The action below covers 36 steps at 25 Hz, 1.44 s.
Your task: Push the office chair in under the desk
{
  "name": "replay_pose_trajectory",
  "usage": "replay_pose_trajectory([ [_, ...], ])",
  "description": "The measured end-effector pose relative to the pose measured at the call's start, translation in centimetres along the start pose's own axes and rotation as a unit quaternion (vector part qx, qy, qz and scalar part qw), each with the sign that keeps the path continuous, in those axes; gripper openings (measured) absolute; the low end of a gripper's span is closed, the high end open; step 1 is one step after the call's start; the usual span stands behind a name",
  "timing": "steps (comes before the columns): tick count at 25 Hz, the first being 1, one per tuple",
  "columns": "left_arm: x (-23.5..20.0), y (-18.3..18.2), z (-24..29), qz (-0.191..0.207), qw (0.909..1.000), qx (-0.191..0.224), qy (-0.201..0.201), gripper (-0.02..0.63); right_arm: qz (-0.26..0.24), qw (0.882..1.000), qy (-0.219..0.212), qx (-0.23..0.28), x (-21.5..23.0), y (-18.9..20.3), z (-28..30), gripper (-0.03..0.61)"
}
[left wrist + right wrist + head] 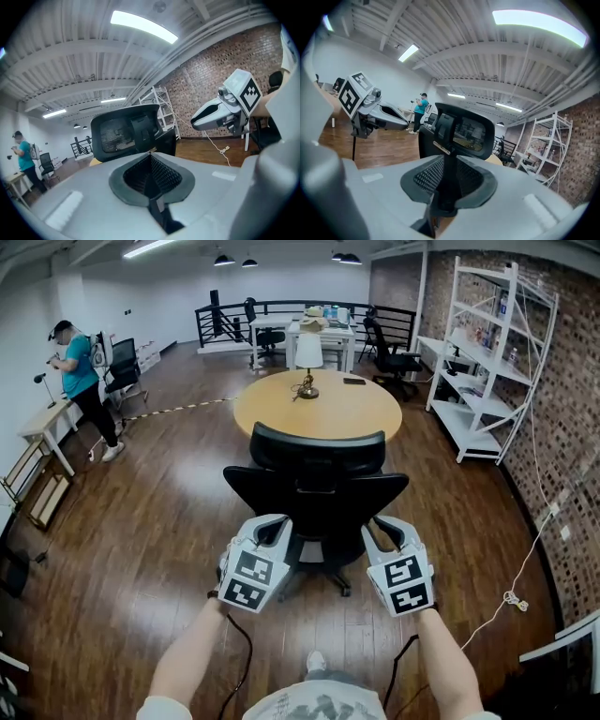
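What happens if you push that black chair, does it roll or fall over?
It will probably roll: the office chair stands on a wheeled base on smooth wooden floor. Its tall back and headrest could make it tip a little if shoved up high. It looks sturdy, so it likely won't bend much.
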<state>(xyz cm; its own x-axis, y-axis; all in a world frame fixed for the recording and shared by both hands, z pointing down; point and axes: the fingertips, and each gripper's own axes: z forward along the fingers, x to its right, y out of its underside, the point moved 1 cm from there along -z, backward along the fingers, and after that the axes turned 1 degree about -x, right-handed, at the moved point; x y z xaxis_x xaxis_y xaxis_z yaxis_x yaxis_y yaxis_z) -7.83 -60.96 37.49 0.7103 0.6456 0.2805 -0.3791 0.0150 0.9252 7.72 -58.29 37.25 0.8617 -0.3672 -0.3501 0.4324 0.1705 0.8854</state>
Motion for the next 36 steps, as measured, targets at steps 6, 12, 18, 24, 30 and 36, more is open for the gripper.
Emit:
replay_pose_trajectory([
  [6,3.2,-1.3,-3.9,-0.054,0.9974,0.048,0.007,0.017,0.043,0.998,-0.008,0.036,-3.3,-0.7,-3.8,0.021],
  [12,5.9,-3.0,-8.0,-0.138,0.9852,0.099,0.023,0.017,0.068,0.995,-0.015,0.078,-6.6,-2.0,-7.6,0.0],
  [18,9.0,-3.7,-10.8,-0.173,0.9771,0.12,0.029,0.017,0.105,0.989,-0.027,0.097,-9.0,-1.7,-10.0,0.0],
  [24,11.0,-3.2,-12.0,-0.177,0.9762,0.119,0.037,0.017,0.12,0.987,-0.041,0.101,-10.8,-0.8,-11.4,0.0],
  [30,11.3,-2.6,-12.6,-0.178,0.9769,0.114,0.033,0.017,0.121,0.986,-0.041,0.104,-11.4,-1.0,-12.3,0.0],
  [36,11.8,-2.3,-12.8,-0.176,0.9777,0.11,0.034,0.017,0.119,0.986,-0.046,0.107,-11.9,-1.1,-12.7,0.0],
])
